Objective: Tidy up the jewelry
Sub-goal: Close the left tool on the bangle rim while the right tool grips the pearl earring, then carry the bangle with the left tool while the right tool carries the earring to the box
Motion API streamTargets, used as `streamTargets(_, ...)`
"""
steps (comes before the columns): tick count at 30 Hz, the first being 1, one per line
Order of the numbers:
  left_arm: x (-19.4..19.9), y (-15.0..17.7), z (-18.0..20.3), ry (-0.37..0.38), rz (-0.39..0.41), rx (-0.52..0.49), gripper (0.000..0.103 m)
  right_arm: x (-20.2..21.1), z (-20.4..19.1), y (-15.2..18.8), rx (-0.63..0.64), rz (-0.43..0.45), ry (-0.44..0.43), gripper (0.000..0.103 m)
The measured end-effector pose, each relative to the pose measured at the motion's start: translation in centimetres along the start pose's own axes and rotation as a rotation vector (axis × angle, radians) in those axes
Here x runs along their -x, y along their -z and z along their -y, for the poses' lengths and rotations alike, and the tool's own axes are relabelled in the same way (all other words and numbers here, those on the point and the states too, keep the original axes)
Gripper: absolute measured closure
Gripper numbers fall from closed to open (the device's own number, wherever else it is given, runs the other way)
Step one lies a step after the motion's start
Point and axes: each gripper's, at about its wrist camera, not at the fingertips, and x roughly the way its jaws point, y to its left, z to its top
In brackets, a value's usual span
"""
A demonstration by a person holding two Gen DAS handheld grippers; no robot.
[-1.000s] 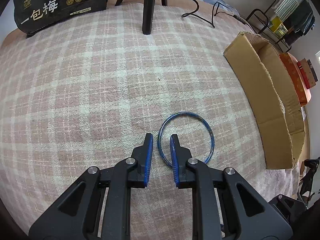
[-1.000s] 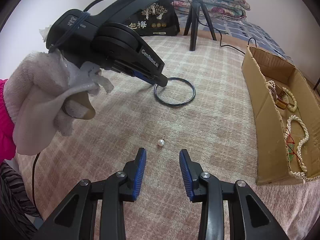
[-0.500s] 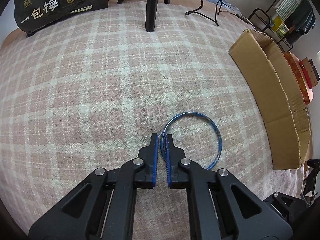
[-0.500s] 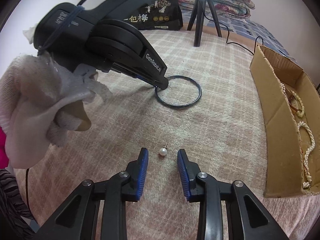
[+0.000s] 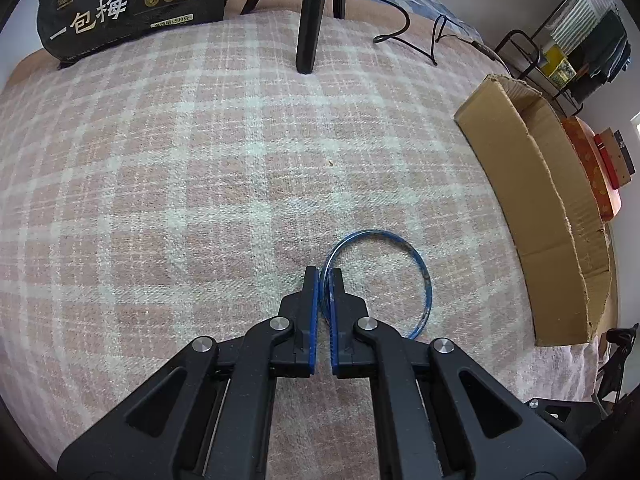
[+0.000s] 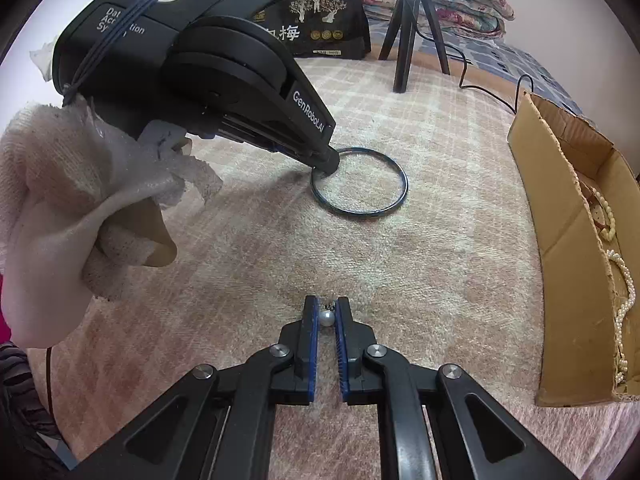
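A thin blue bangle [image 5: 404, 244] lies on the pink plaid blanket; it also shows in the right wrist view [image 6: 384, 208]. My left gripper [image 5: 325, 276] is shut on the bangle's near left rim, low on the blanket; it also shows in the right wrist view [image 6: 326, 162]. A small pearl earring [image 6: 327, 319] with a short pin sits between my right gripper's pads. My right gripper [image 6: 327, 308] is shut on it at the blanket surface.
An open cardboard box [image 6: 560, 208] stands at the right, holding pearl necklaces [image 6: 622, 300]; it also shows in the left wrist view [image 5: 532, 200]. A tripod [image 5: 310, 12] and a black bag [image 5: 128, 4] stand at the far edge. A cable [image 5: 404, 32] trails beyond.
Both grippers closed: the left onto the bangle's rim, the right moved forward and shut around the pearl earring.
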Motion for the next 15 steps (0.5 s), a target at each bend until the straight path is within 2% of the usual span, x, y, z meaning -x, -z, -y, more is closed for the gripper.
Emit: streamTargets(15, 4.6, -0.1, -0.3, 0.071, 0.079, 0.028, 0.101, 4.2, 0.4, -0.4, -0.015, 0.09, -0.007, 0.097)
